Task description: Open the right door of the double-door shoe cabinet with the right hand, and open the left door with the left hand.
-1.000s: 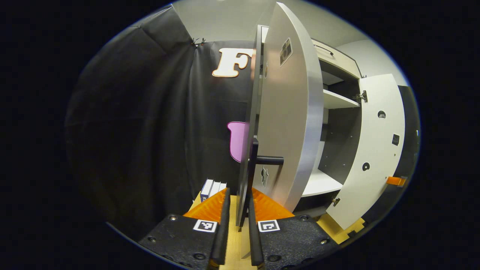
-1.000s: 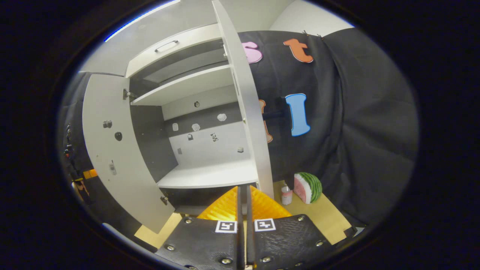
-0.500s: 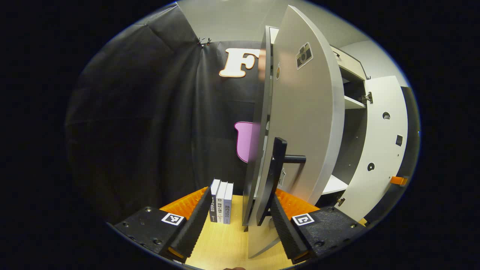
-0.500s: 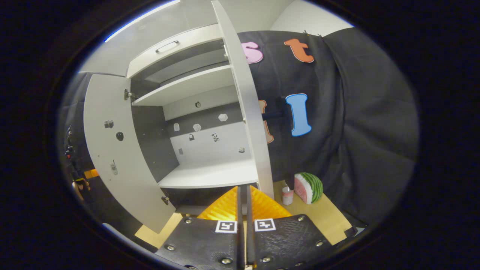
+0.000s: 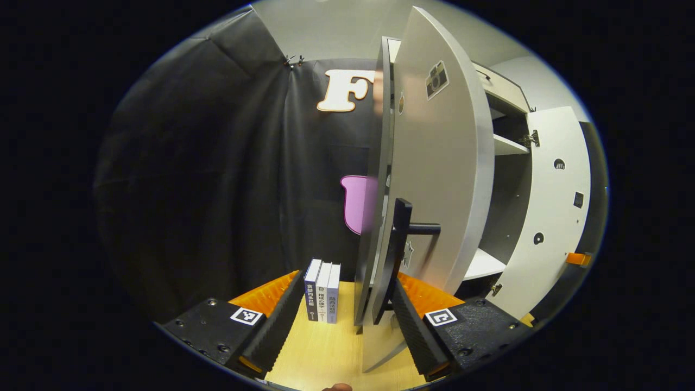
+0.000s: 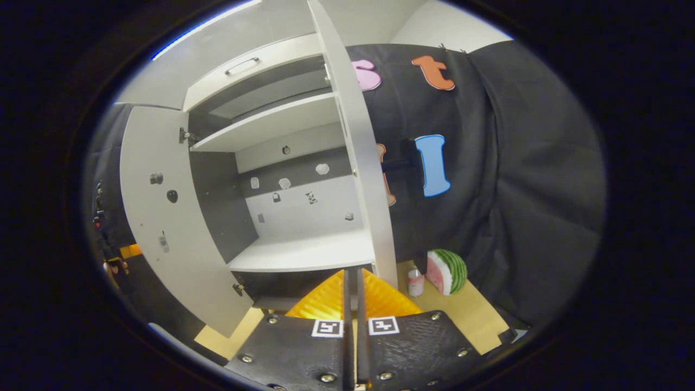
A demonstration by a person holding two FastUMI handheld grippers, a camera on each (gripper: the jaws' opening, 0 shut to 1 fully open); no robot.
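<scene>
Left gripper view: left gripper [image 5: 341, 331] low in front, two fingers spread wide apart, clamped on nothing. Left door [image 5: 440, 179] swung open and seen nearly edge-on, its one black handle [image 5: 393, 255] standing between the fingers, close to the right-hand finger [image 5: 415, 334] though touching cannot be told. Two stickers near the door's top, one shaped like a camera [image 5: 435, 80]. Three books [image 5: 323, 290] upright side by side on the wooden floor [image 5: 326, 353], just left of the door's lower edge. Right door [image 5: 551, 217] also open at the far side, two shelves [image 5: 507, 145] showing between the doors.

Right gripper view: right gripper [image 6: 353, 326] with two fingers pressed together, nothing between them. Shoe cabinet [image 6: 288, 179] open on both sides, both doors swung out; one drawer [image 6: 255, 68] with one handle above the two shelves. Several small stickers on the back panel, too small to count surely. One watermelon slice [image 6: 448, 270] and one small bottle [image 6: 415, 282] on the floor, just beside each other, right of the nearer door.
</scene>
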